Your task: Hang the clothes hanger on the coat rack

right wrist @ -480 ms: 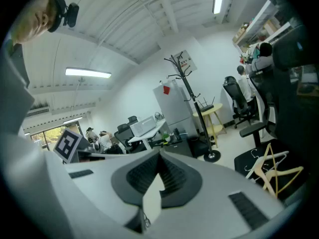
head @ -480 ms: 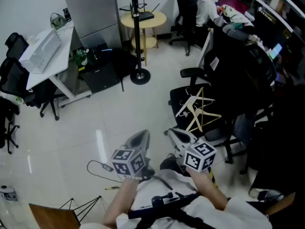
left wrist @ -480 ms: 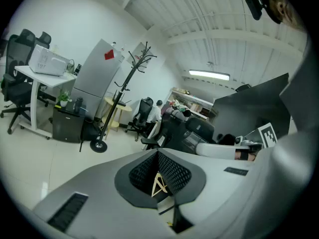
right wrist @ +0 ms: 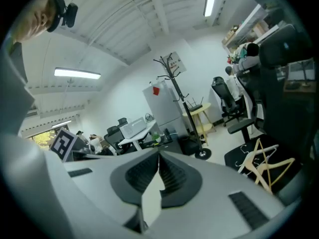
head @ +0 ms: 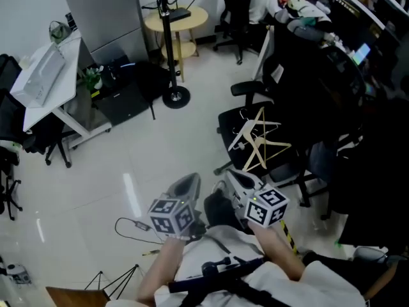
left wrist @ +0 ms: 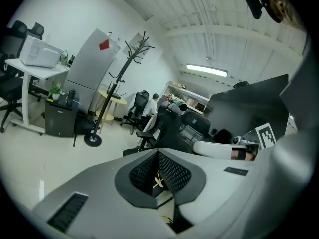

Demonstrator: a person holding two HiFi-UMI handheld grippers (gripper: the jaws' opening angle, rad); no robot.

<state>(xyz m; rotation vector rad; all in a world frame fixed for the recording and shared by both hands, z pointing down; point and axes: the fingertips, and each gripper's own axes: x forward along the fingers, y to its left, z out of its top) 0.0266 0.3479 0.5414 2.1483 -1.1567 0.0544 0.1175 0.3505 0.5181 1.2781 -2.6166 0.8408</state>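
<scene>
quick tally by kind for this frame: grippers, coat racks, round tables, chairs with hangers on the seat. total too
grippers: 2 (left gripper, right gripper)
coat rack: 1
round table: 1
chair with hangers on its seat: 1
total: 5
The white and wooden hangers overlap, so they are not counted singly.
</scene>
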